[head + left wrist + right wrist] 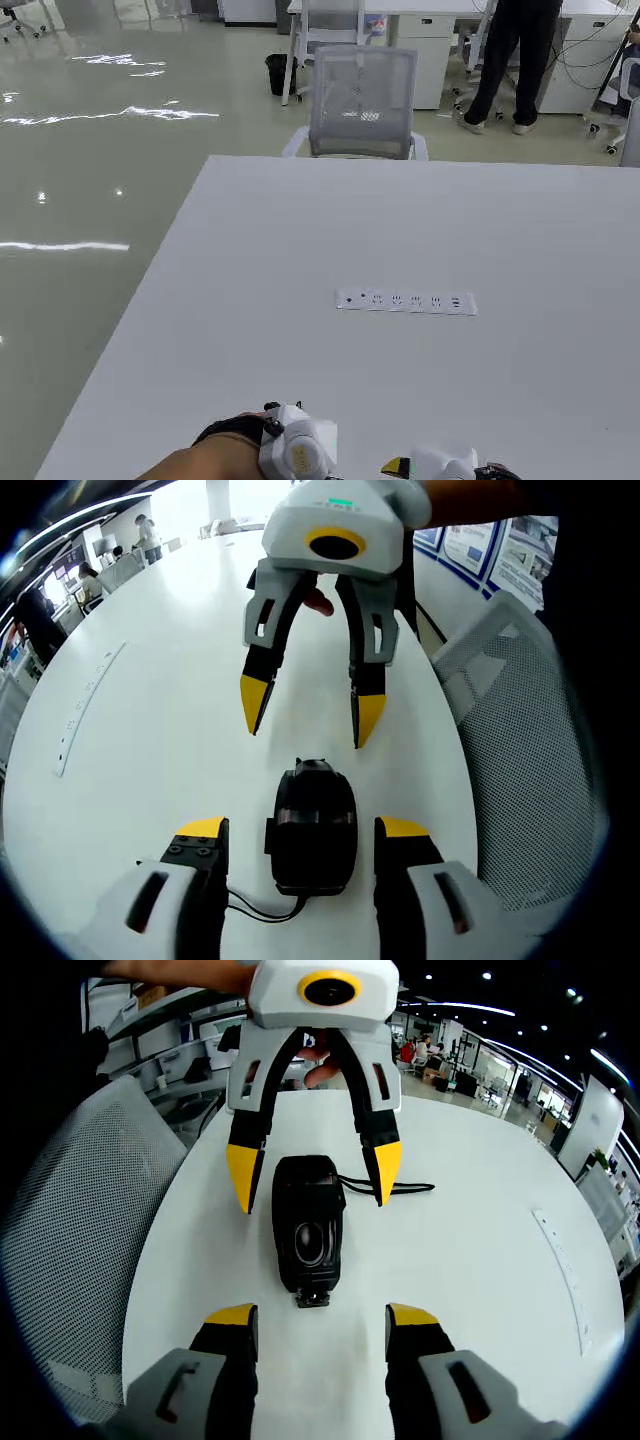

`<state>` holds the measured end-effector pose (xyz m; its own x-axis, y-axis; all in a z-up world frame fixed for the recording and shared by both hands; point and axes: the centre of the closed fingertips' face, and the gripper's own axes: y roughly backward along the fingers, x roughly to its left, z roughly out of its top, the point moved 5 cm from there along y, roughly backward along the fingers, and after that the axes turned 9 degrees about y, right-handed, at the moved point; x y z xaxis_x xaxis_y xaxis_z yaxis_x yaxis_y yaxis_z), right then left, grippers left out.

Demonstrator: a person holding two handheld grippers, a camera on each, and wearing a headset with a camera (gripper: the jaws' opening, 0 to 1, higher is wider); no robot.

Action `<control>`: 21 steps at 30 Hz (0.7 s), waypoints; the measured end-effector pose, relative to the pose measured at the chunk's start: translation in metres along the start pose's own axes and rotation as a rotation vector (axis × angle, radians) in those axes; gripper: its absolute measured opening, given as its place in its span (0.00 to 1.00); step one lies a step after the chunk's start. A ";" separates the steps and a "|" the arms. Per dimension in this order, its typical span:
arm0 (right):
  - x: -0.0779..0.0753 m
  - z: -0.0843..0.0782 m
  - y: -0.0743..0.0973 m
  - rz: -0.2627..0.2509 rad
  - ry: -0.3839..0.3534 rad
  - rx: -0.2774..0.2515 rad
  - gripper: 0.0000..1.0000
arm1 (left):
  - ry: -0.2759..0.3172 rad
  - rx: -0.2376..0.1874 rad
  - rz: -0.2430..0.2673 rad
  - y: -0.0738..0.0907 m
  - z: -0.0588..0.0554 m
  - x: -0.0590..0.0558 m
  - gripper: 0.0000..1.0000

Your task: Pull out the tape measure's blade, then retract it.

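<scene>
- Yellow-tipped jaws of the left gripper (pixel 302 830) stand wide open on either side of the black tape measure (pixel 312 825) and hold nothing. I cannot tell whether they touch its flanks.
- Facing it head-on, the right gripper (pixel 323 1316) also has its jaws wide open and empty, just short of the small blade tab (pixel 313 1298) at the case's end.
- The tape measure lies flat on the white desk (pixel 480 1260), near the edge beside a mesh chair (pixel 80 1210). Its cord (pixel 400 1188) trails off behind.
- Risks:
  - A light or off-centre squeeze by the left jaws would likely let the case twist or slide once the blade is pulled.
  - The tab is small, so the right jaws could miss it or slip off.
  - A blade that slips free would probably snap back.
</scene>
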<state>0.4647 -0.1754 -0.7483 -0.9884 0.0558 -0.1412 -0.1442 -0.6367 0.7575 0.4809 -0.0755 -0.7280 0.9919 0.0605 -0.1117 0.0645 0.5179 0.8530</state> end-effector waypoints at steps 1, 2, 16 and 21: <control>0.000 0.000 -0.001 0.005 0.001 0.007 0.51 | -0.001 0.004 -0.006 -0.002 0.000 0.000 0.55; 0.000 0.001 -0.004 0.009 0.003 0.016 0.53 | -0.002 0.011 -0.005 -0.005 -0.001 0.000 0.55; 0.003 0.005 -0.024 0.057 0.049 0.034 0.35 | -0.002 0.064 -0.014 -0.021 -0.005 0.001 0.45; 0.004 0.004 -0.029 0.067 0.049 0.038 0.30 | -0.017 0.090 -0.038 -0.024 -0.005 -0.005 0.39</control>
<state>0.4653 -0.1537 -0.7689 -0.9926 -0.0243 -0.1192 -0.0801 -0.6076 0.7902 0.4739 -0.0840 -0.7509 0.9902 0.0272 -0.1368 0.1110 0.4407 0.8908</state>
